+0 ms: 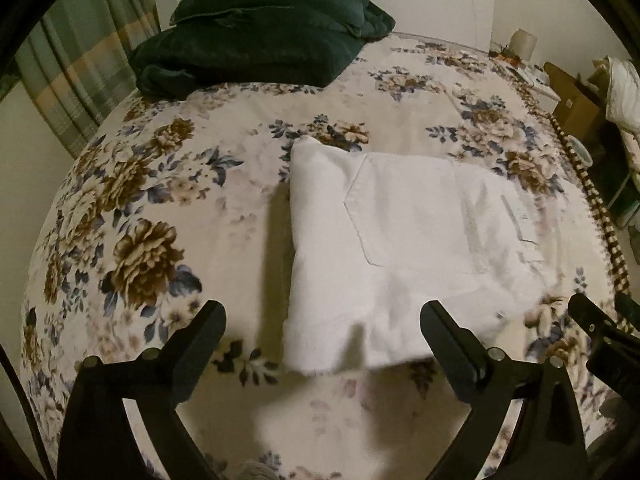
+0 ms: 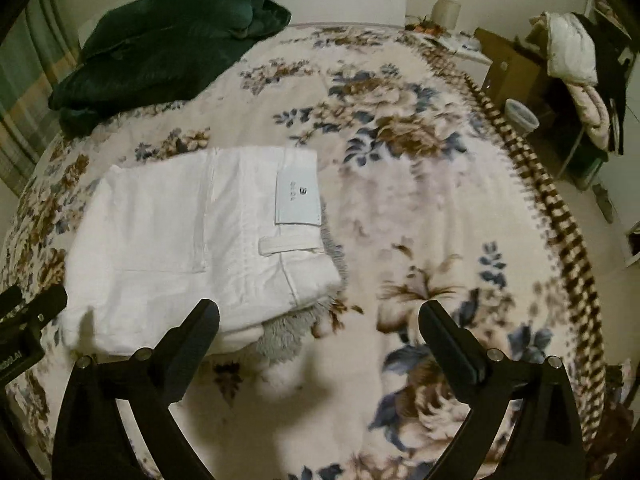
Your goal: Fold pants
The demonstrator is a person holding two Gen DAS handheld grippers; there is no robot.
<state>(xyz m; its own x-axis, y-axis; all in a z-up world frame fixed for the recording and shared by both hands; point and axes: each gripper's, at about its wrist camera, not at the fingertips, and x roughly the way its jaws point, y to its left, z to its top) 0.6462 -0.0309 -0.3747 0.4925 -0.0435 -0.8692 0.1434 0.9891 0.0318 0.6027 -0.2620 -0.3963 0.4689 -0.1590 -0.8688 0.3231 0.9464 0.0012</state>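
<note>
Pants: folded, centre of bed
Pillows: upper left, well apart
Left claw: spread, empty
Right claw: spread, empty

The white pants are a matt woven cloth, denim-like, with raised seams, a stitched back pocket and a smooth, flat label patch. The floral blanket on the bed is a soft, fuzzy fleece; a grey fluffy patch shows shaggy pile beside the pants. The dark green pillow looks velvety with a faint sheen. The left tongs and right tongs are matt black plastic with small shiny metal pins. The cardboard box is dull brown.
</note>
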